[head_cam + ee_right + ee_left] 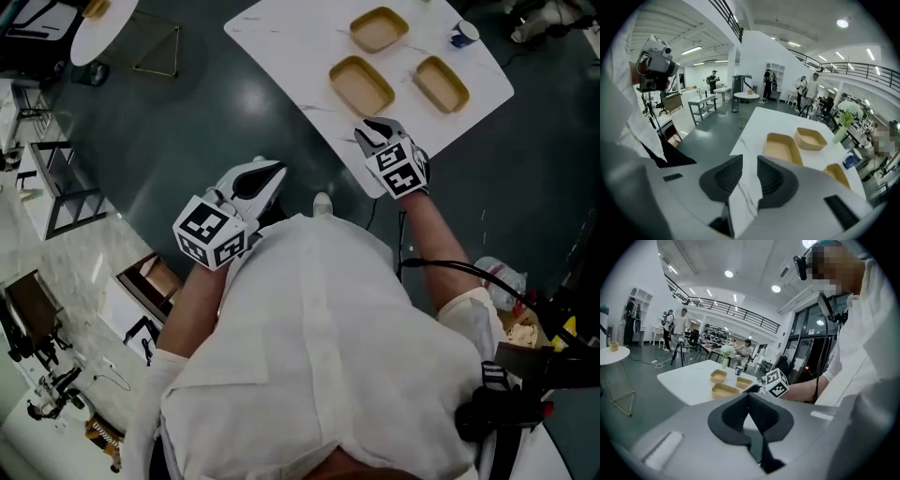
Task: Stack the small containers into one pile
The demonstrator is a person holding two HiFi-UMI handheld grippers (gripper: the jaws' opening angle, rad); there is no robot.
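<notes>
Three small containers sit open and apart on the white table (291,47), none stacked: the far container (379,29), the near container (361,85) and the right-hand container (442,83) (one blue-and-white cup (461,35) stands beyond them by the table's edge). Of the person's two tongs, the right gripper (367,131) hovers over the table's near edge, jaws parted and empty. The left gripper (272,174) hangs off the table above the dark floor (216,84), jaws pressed together on nothing.
</notes>
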